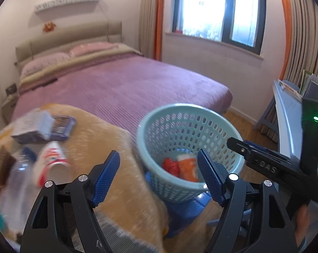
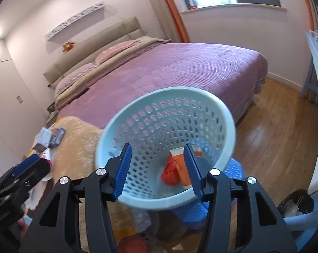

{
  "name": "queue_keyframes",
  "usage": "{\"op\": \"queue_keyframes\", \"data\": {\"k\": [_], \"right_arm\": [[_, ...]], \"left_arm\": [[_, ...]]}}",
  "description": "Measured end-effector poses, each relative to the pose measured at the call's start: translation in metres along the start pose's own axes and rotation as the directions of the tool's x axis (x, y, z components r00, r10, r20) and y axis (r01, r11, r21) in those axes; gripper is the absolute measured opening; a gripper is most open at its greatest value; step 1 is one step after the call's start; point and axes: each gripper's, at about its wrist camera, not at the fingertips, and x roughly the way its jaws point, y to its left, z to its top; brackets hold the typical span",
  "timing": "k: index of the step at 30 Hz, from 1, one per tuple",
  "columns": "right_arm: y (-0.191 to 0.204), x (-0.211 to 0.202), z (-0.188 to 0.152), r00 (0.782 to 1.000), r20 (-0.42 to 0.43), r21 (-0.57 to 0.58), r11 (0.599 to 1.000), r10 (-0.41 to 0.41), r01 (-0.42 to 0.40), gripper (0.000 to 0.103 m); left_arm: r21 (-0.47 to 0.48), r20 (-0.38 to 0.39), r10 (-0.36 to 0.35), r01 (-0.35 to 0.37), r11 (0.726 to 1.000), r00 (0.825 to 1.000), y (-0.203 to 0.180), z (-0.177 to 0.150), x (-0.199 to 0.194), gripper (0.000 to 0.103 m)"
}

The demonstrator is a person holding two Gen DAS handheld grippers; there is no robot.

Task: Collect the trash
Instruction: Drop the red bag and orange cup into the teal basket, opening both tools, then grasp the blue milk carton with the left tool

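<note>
Bedroom scene from two gripper cameras, both looking past a pale green perforated basket [image 2: 165, 118] toward a bed [image 1: 125, 84] with a purple cover. The basket stands on a blue plastic stool [image 2: 192, 210], just beside the right-hand edge of a low surface [image 1: 108, 139] draped in a fuzzy orange cloth. Inside the basket, at the bottom, lie two collected pieces of trash: a crumpled red wrapper [image 2: 169, 174] and an orange tube [image 2: 181, 166] with a white cap, touching each other. The right gripper [image 2: 156, 168] hangs over the basket's near rim with its jaws partly apart and nothing between them; the tube shows below in the gap, not gripped. The left gripper [image 1: 159, 177] hangs at the right edge of the surface, its jaws spread wide and holding nothing, one jaw over the orange cloth and the other in front of the basket's rim. More trash waits on the left part of the surface: a clear plastic bottle [image 1: 17, 177] lying down, a red and white paper cup [image 1: 53, 164] on its side, a brown flat piece [image 1: 3, 166] at the far left edge, and farther back a small stack of pale and blue cartons [image 1: 43, 128]. This part of the view is blurred, so finer detail cannot be told. The job looks partly done: two items are in, and at least four are still to be carried over from the surface.
</note>
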Motion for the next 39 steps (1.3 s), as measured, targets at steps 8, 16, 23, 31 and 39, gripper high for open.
{"op": "queue_keyframes", "data": {"k": [8,16,23,31,39], "right_arm": [[0.074,-0.021,-0.024,0.992,-0.001,-0.148,0.981,0.13,-0.129,0.048],[0.153,-0.024,-0.06,0.971,-0.068,-0.265,0.934,0.229,-0.239,0.051],[0.194,-0.015,-0.088,0.96,-0.145,-0.312,0.91,0.24,-0.274,0.053],[0.204,-0.02,-0.092,0.957,-0.16,-0.319,0.904,0.244,-0.284,0.053],[0.228,-0.02,-0.104,0.94,-0.196,-0.341,0.879,0.28,-0.333,0.053]], "left_arm": [[-0.031,0.103,0.191,-0.188,0.982,0.976,0.032,-0.029,-0.083,0.081],[-0.109,0.043,0.423,-0.416,0.903,0.905,0.089,-0.08,-0.119,0.084],[-0.062,-0.015,0.538,-0.538,0.84,0.843,0.104,-0.114,-0.115,0.083],[-0.044,-0.02,0.546,-0.546,0.837,0.838,0.109,-0.129,-0.131,0.076],[-0.18,-0.074,0.572,-0.575,0.798,0.817,0.158,-0.166,-0.188,0.076]]}}
